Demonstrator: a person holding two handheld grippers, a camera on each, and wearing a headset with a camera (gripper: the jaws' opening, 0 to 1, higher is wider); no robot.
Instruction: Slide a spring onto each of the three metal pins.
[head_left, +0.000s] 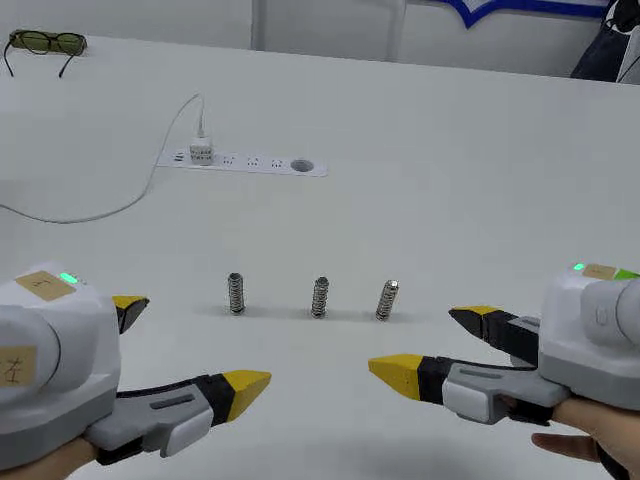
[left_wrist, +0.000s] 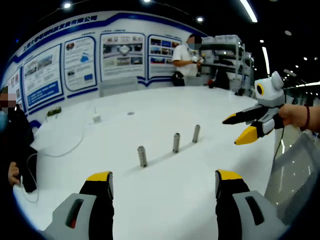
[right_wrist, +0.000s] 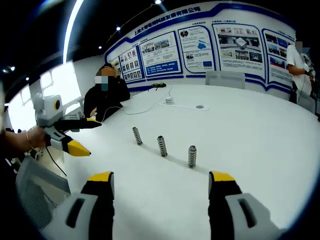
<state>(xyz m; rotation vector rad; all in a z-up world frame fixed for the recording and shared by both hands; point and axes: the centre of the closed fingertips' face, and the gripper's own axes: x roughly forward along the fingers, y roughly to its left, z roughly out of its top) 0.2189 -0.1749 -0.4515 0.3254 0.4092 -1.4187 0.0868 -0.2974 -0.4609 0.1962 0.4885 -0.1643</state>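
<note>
Springs (head_left: 320, 297) cover all three metal pins (head_left: 393, 286), lined up at mid-frame on the white counter (head_left: 450, 180). Left gripper (head_left: 190, 345) at lower left and right gripper (head_left: 432, 342) at lower right both have jaws spread wide, holding nothing.

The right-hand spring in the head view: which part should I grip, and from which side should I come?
Grip the right-hand spring around its middle coils, jaws closing across its width. It stands nearly upright on the table, leaning slightly, with free space on its right, so the open right gripper could probably come level from that side, clear of the middle spring.
</note>
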